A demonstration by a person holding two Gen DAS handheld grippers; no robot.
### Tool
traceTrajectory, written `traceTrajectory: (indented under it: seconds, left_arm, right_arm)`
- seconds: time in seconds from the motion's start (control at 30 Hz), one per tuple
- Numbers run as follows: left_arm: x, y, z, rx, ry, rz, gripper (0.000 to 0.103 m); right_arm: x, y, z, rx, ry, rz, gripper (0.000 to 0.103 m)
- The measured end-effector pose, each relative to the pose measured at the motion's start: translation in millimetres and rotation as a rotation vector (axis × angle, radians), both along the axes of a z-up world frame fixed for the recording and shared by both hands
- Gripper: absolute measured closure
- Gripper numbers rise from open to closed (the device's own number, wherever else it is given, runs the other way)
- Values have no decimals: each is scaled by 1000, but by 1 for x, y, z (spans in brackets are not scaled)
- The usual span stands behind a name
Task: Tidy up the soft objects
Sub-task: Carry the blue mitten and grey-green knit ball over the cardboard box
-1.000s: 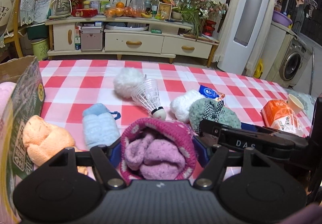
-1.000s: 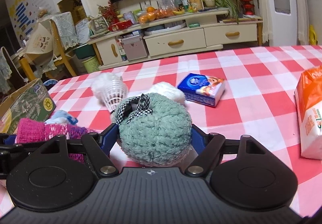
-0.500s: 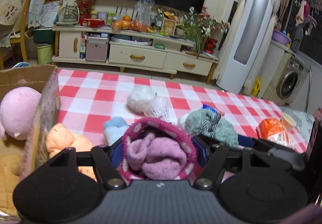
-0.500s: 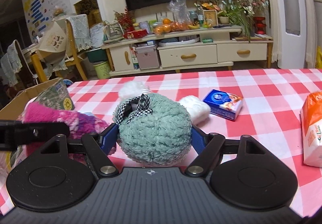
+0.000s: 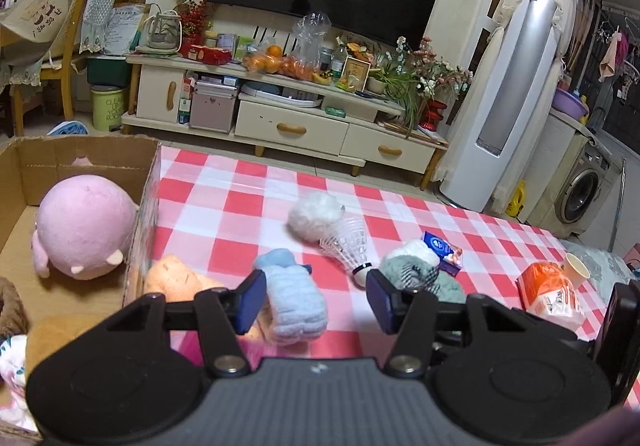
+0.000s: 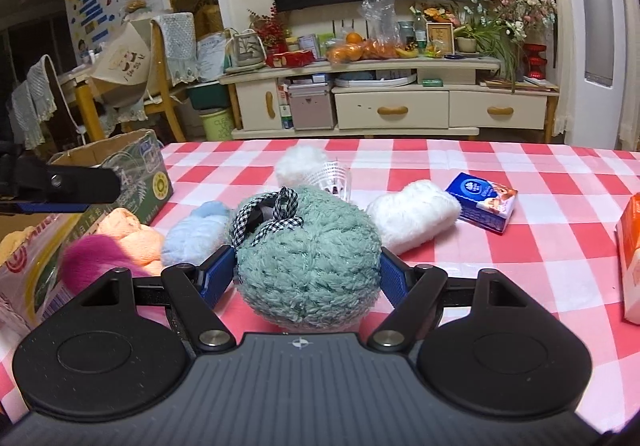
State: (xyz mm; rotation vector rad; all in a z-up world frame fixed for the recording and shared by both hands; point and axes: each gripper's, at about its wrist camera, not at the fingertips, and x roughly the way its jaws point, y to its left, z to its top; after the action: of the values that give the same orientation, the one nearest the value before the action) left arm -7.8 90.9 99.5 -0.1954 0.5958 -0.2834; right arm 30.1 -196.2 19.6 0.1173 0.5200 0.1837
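Observation:
My right gripper (image 6: 308, 274) is shut on a green fluffy hat (image 6: 308, 258) with a checked bow, held just above the checked tablecloth. My left gripper (image 5: 314, 298) hangs beside the cardboard box (image 5: 148, 205); its jaws are closing with nothing between them. A light blue sock (image 5: 294, 306) lies on the cloth beyond its fingertips. The magenta hat (image 6: 92, 258) shows as a blur low at the left in the right wrist view, below the left gripper's finger (image 6: 60, 185). A pink plush (image 5: 84, 226) lies in the box, and an orange plush (image 5: 176, 278) lies against its outer wall.
On the cloth lie a white pompom (image 5: 316, 213), a shuttlecock (image 5: 348, 246), a white fluffy piece (image 6: 416, 213) and a blue tissue pack (image 6: 484, 201). An orange packet (image 5: 552, 294) and a paper cup (image 5: 576, 272) sit at the right.
The magenta hat has left the left gripper's jaws, which now stand narrower and empty. The left gripper moved left, toward the box. The right gripper still grips the green hat.

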Motion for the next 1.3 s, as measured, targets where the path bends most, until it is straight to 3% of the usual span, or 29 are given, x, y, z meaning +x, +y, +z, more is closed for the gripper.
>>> traceTrajectory:
  seconds: [0.47,0.9,1.03,1.3]
  left_arm:
    - [-5,-3,-15,40,35,-24,27]
    - [43,-32,-47,137,124,75,26]
    - [58,-40,-56,159,145,101,30]
    - [82,-46,-73,195,196,145,54]
  right_arm:
    - [-7,5,-8,-87,21,-16,9]
    - [-10,6,-17,-123,73,2,8]
    - [-10,5,-17,-117,76,11,6]
    - [-3,-3,-16,-90,85,16,2]
